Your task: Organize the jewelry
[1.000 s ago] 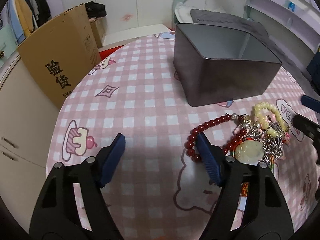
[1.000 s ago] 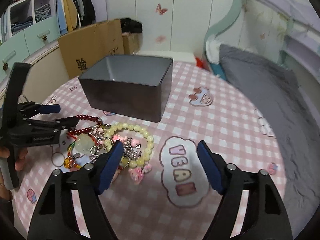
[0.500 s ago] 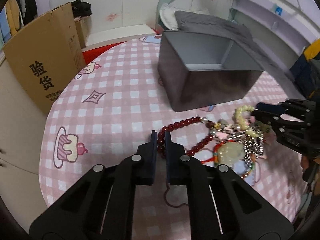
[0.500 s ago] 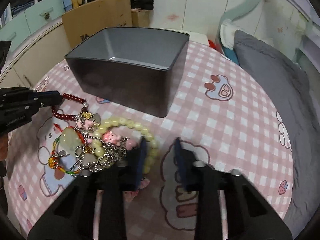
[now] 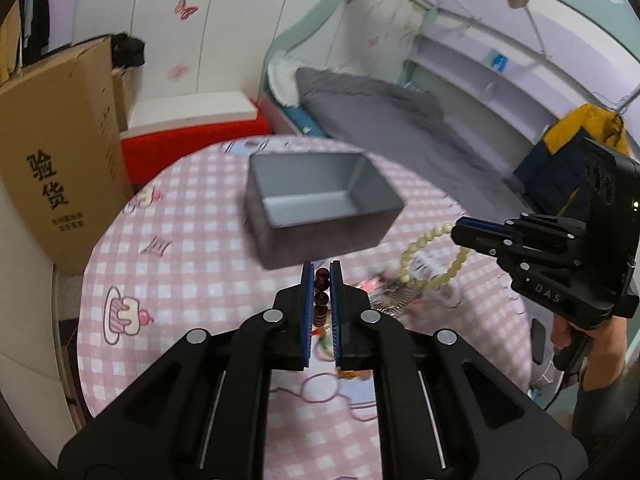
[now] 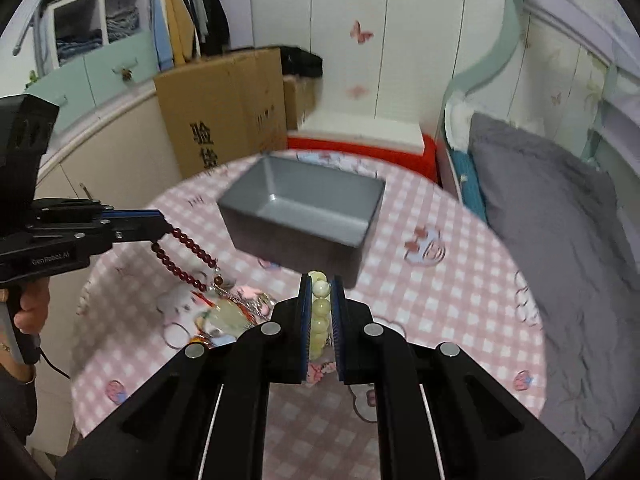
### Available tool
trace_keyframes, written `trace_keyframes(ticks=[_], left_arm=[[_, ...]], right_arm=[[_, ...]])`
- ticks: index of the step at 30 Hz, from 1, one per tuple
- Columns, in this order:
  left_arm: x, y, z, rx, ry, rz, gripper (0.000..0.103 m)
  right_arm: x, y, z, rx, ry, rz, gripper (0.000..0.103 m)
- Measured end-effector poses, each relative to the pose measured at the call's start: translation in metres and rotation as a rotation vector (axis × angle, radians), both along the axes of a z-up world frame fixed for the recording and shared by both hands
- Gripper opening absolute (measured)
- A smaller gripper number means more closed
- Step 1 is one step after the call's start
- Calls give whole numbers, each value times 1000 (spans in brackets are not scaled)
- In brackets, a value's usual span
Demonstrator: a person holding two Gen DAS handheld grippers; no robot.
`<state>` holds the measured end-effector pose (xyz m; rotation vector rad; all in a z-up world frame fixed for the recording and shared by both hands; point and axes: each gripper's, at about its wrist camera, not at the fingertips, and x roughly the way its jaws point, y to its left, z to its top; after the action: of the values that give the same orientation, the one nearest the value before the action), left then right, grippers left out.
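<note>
Left wrist: blurred jewelry tangle (image 5: 394, 292)

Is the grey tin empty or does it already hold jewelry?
Empty as far as shown: the tin has a bare grey floor in both views. The red beads and pale beads hang from the grippers, outside it.

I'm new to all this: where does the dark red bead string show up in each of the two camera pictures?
Left wrist view: the dark red bead string sits low centre, pinched between the left gripper fingers.
Right wrist view: it hangs at the left from that same gripper, trailing toward the jewelry pile.
Shared landmark: the grey metal box on the pink checked tablecloth.
</note>
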<state>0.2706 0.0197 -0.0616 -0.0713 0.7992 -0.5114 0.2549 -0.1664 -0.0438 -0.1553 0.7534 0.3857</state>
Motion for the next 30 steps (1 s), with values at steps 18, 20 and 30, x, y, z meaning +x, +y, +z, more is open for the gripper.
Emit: trace_keyframes(ticks=[18,20,30], left_arm=[[10,-12,58,-86,-96,-48,8],[10,-13,61,-91,-98,-52,8],[6,-22,64,-87,-107,-67,8]], right_arm=[[-14,9,57,16,-170,-9,8],[-14,9,61,19,-187,-19,8],[-13,24,69,-36,-196,6,8]])
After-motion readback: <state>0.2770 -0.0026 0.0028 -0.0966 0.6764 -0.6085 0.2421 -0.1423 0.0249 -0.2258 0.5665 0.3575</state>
